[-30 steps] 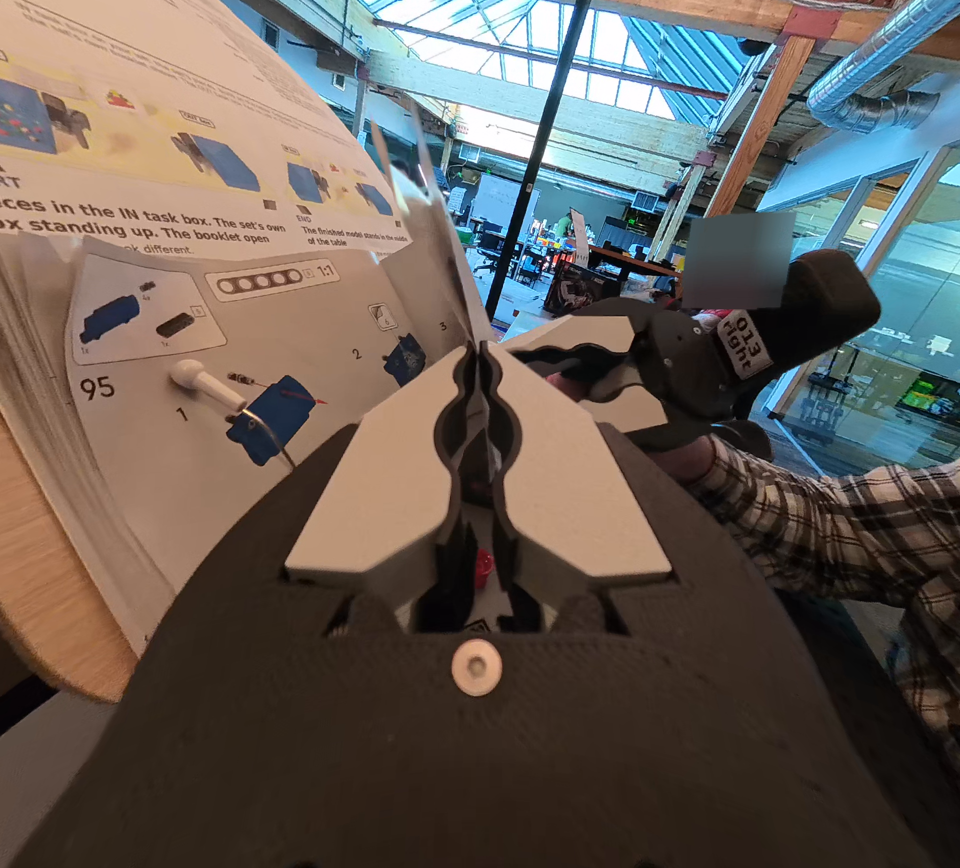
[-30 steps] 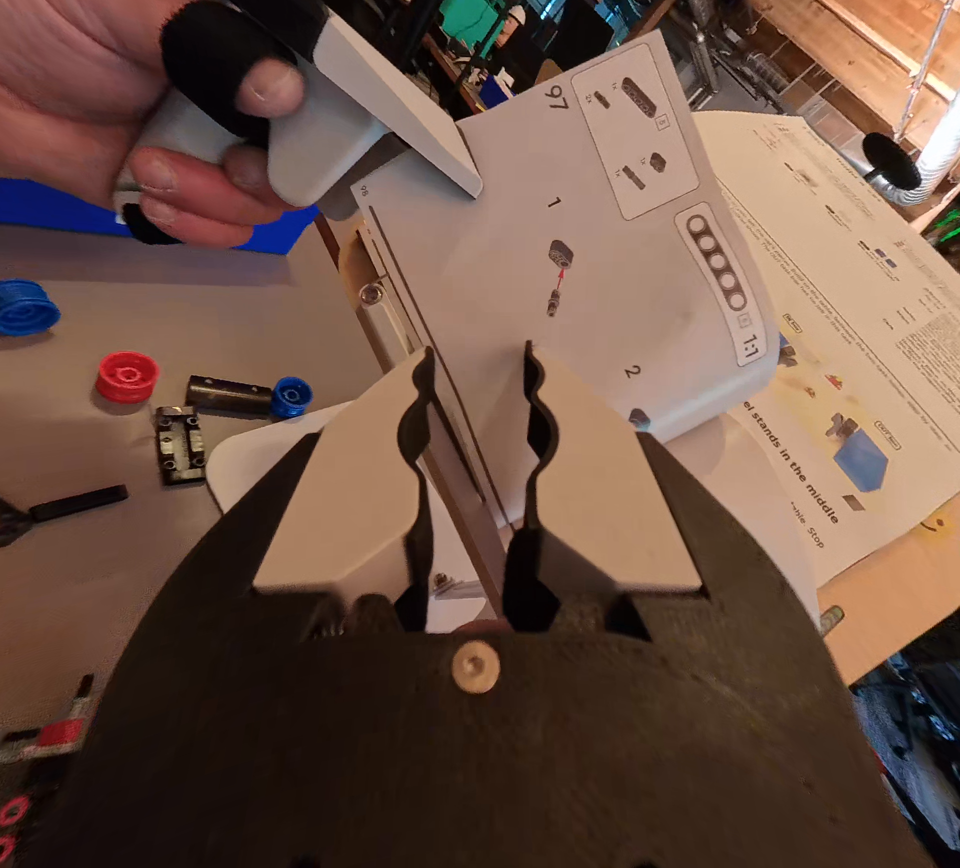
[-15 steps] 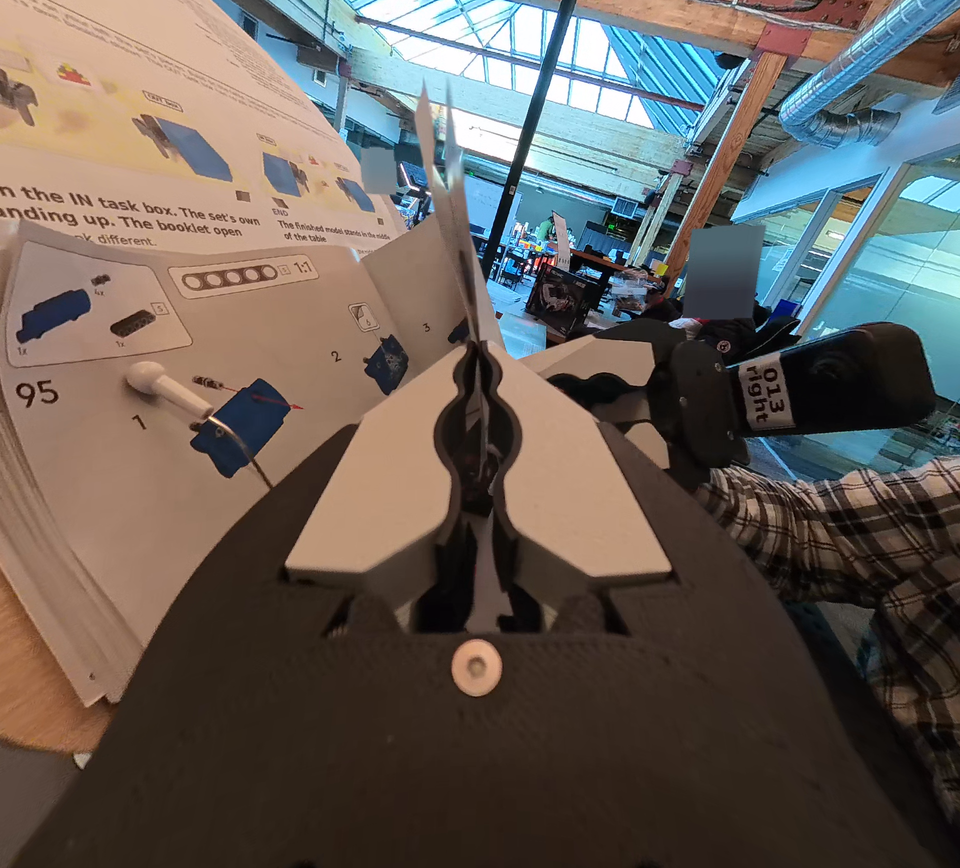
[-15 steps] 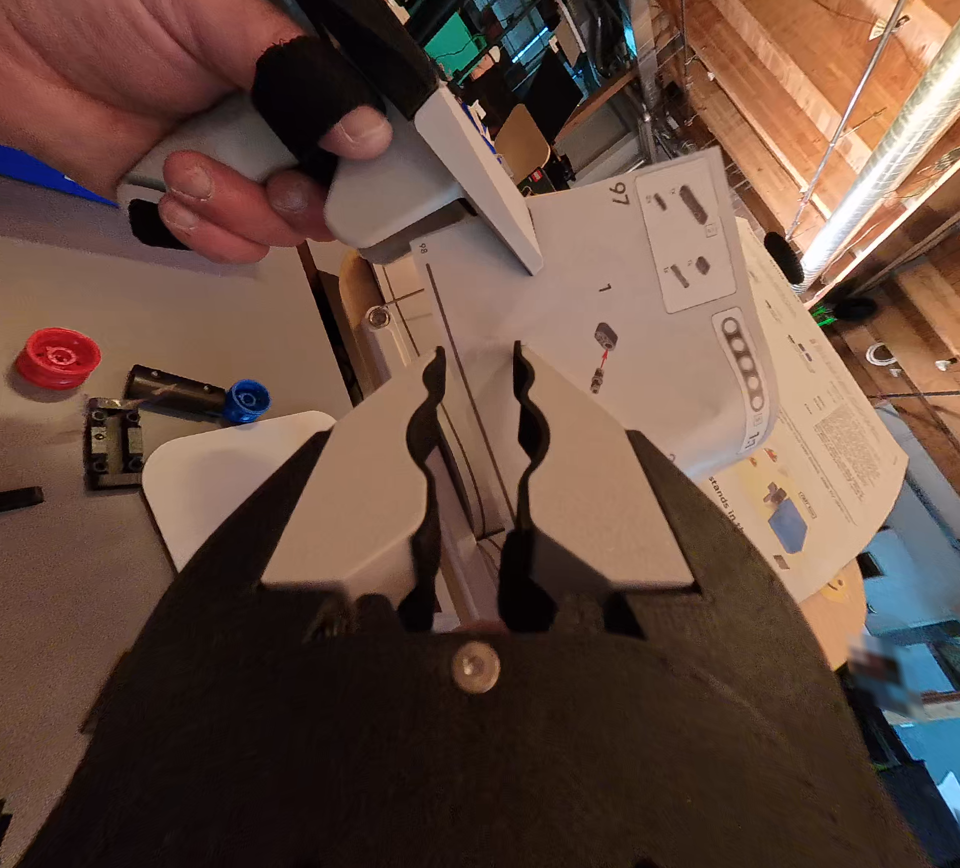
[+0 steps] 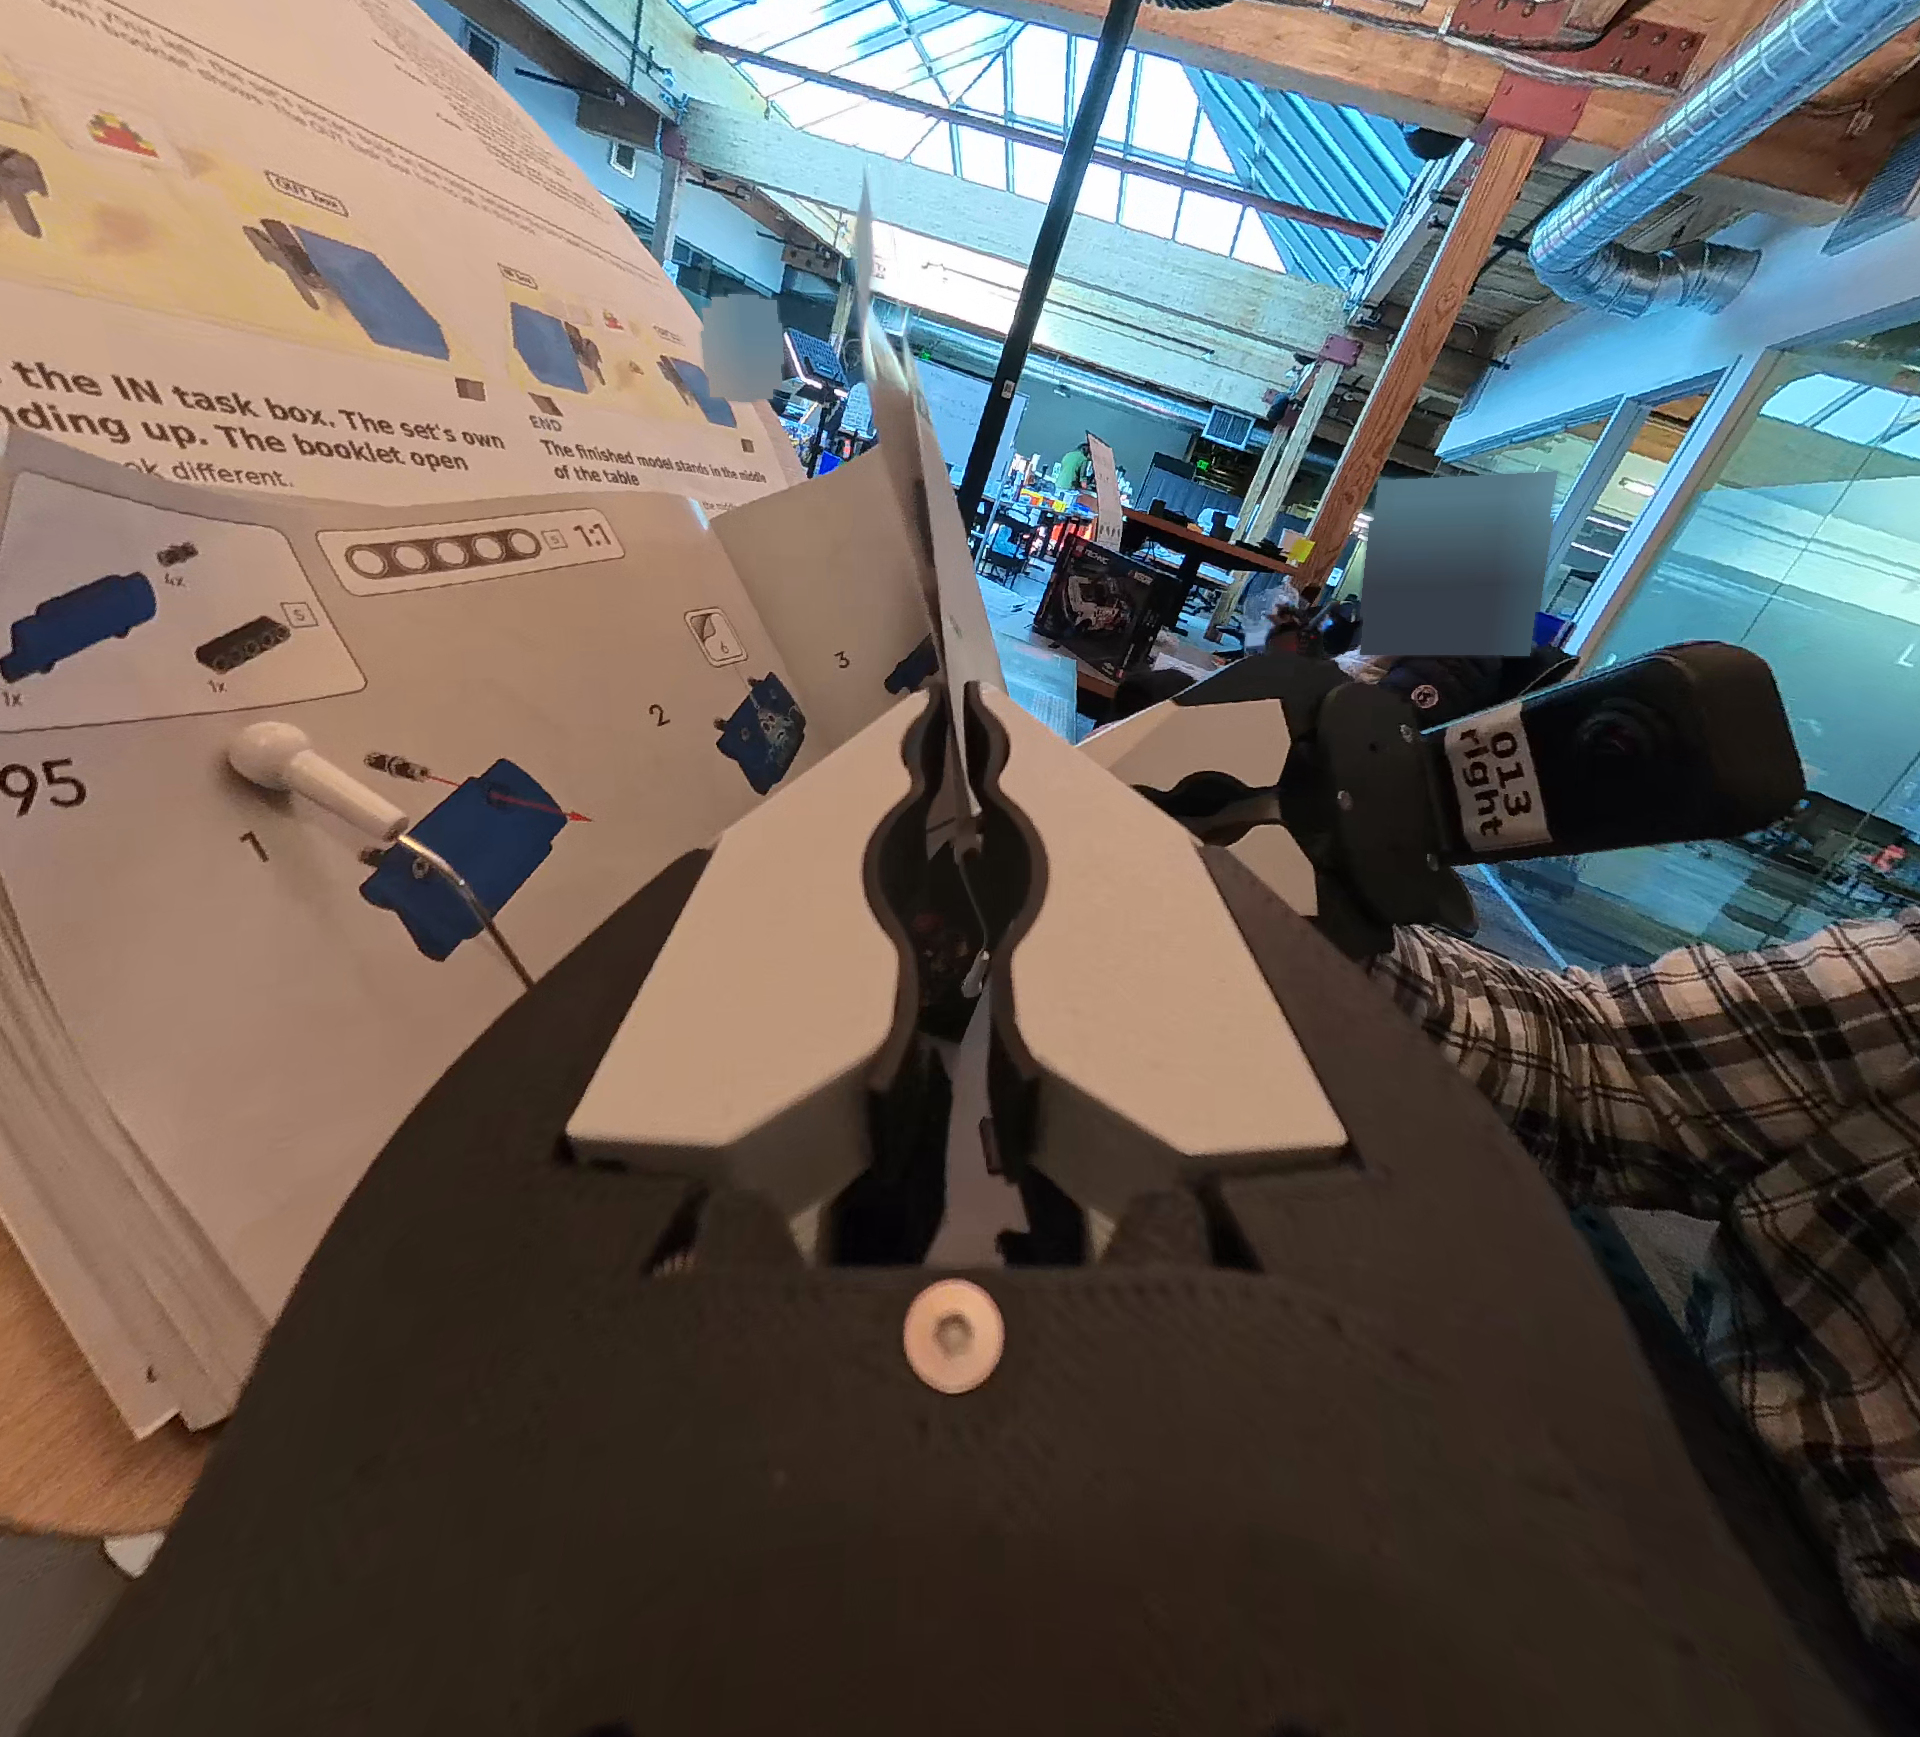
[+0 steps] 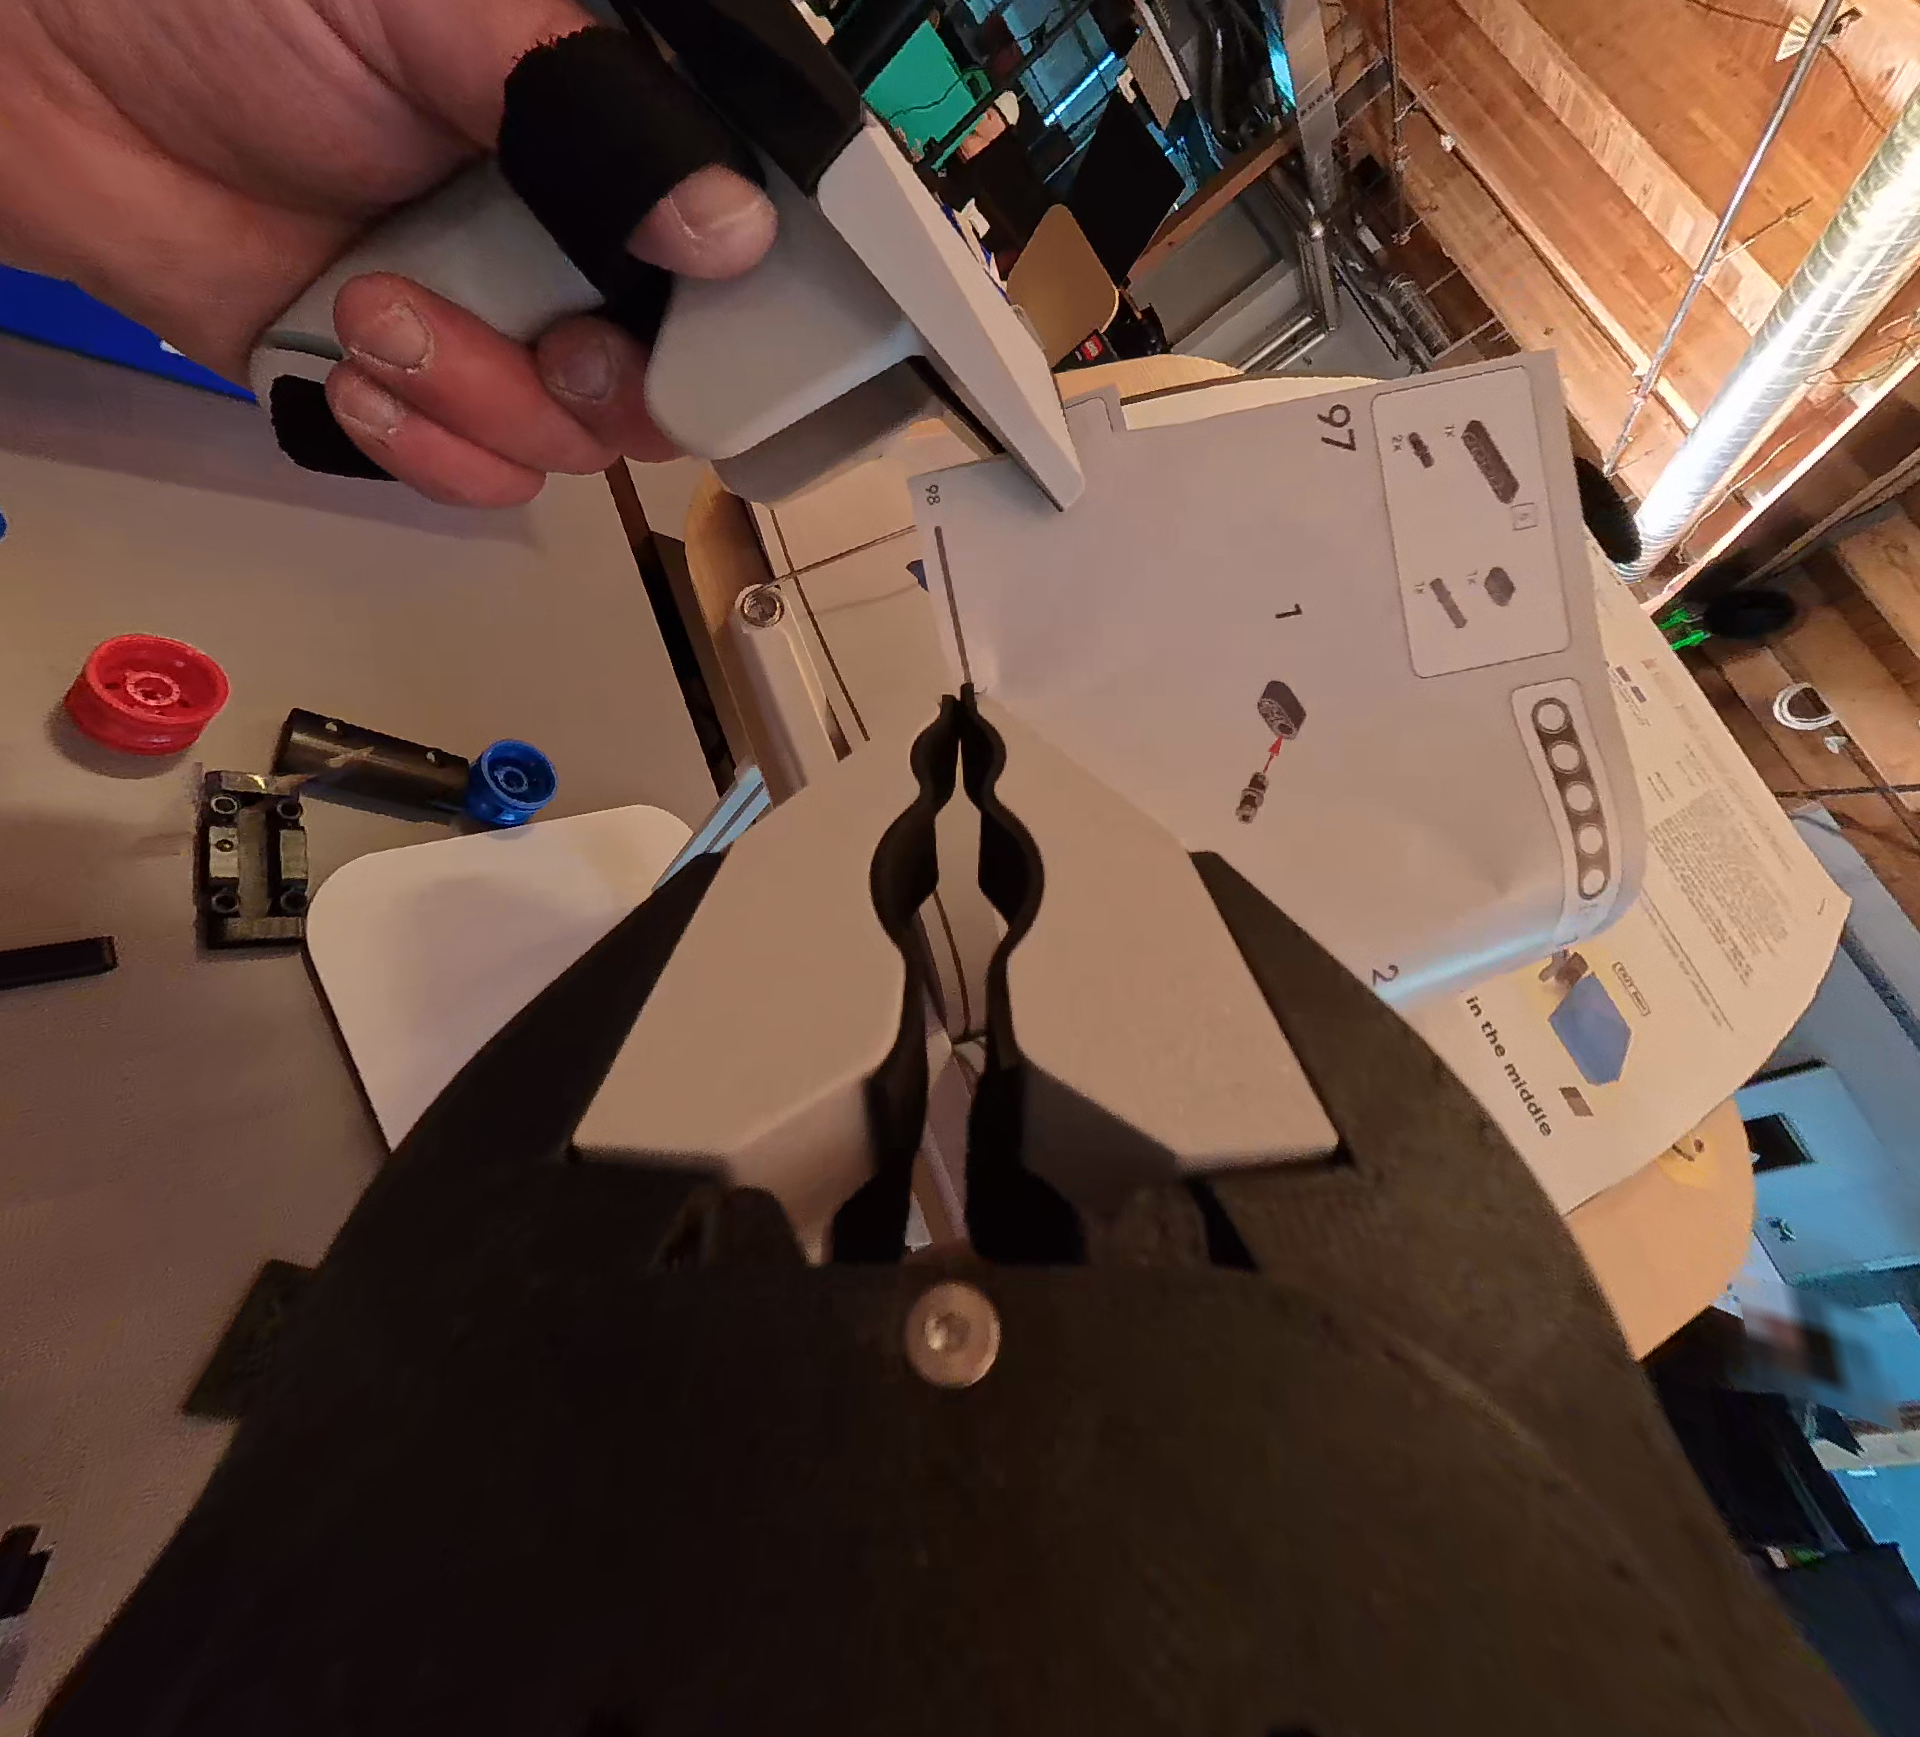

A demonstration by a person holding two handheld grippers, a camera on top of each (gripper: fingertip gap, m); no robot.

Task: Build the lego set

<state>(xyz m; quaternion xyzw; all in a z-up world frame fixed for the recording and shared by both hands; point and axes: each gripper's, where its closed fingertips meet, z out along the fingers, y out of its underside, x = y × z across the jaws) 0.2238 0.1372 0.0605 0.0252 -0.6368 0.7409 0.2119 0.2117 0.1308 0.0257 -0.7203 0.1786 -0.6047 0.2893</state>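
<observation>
The left tongs (image 5: 951, 721) are pinched narrow on a thin grey page (image 5: 914, 482) of the stapled grey instruction booklet (image 5: 416, 752), the sheet standing upright at 12 o'clock from their tips. The booklet's open spread lies at 9 o'clock, propped on a pale wooden stand (image 5: 62, 1438), with a large white printed sheet (image 5: 260, 233) behind it at 10 o'clock. In the left wrist view the right tongs (image 5: 1174, 757) reach in at 3 o'clock, held by an arm in a plaid sleeve (image 5: 1714, 1116). In the right wrist view the right tongs (image 6: 964, 711) are closed down narrow on the lower edge of a lifted booklet page (image 6: 1195, 648), which curls away toward 1 o'clock. The left tongs (image 6: 1049, 482), held by a bare hand (image 6: 312, 160), touch that page's corner at 12 o'clock. On the grey tabletop (image 6: 260, 544) at 9 o'clock lie loose lego parts: a red plastic wheel hub (image 6: 145, 695), a small blue wheel hub (image 6: 509, 783) touching a black cylinder piece (image 6: 364, 757), and a black rectangular frame piece (image 6: 249, 861) just beside them
</observation>
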